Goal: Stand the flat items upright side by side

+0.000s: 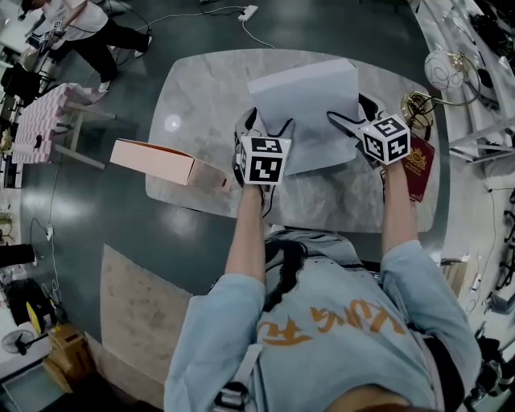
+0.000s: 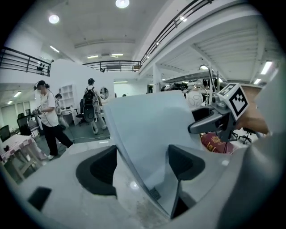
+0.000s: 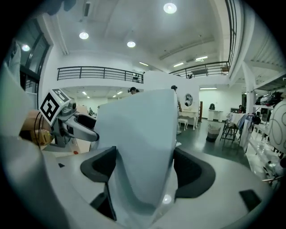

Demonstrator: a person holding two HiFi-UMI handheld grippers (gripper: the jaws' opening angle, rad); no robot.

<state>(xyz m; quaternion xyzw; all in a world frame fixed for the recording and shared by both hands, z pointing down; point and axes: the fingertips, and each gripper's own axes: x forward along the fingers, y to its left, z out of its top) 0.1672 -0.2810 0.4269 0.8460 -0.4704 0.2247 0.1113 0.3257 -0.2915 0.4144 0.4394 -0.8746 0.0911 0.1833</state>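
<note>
Flat grey item [image 1: 310, 109] sits between both grippers over the far middle of the marble table [image 1: 209, 88], tilted, far edge higher. We cannot tell if its near edge touches the tabletop. Left gripper [image 1: 269, 129] is clamped on the item's near left corner. Right gripper [image 1: 350, 117] is clamped on the near right side. In each gripper view the item fills the gap between the dark pads.

Table is pale, veined, with rounded corners. A pink box [image 1: 161, 161] lies on its left edge, overhanging. A maroon booklet [image 1: 418, 165] with a gold crest lies on the right edge, just beside the right gripper. A gold wire stand [image 1: 418, 105] is far right, near the table corner.

Floor is dark and glossy. A white power strip [image 1: 248, 12] with its cable lies beyond the table. A seated person [image 1: 88, 32] is at far left, and a tan mat [image 1: 141, 322] lies near left.

Only the head view shows the box, the mat, the power strip and the full outline of the table. The left gripper view adds standing people [image 2: 49, 116] at far left, a mezzanine railing [image 2: 111, 65] and ceiling lights. It also shows the right gripper's marker cube from the side, with the booklet below it. The right gripper view adds a white desk [image 3: 190, 117], a bin [image 3: 213, 132] and the left gripper's cube at left. The item blocks the middle of both gripper views.
</note>
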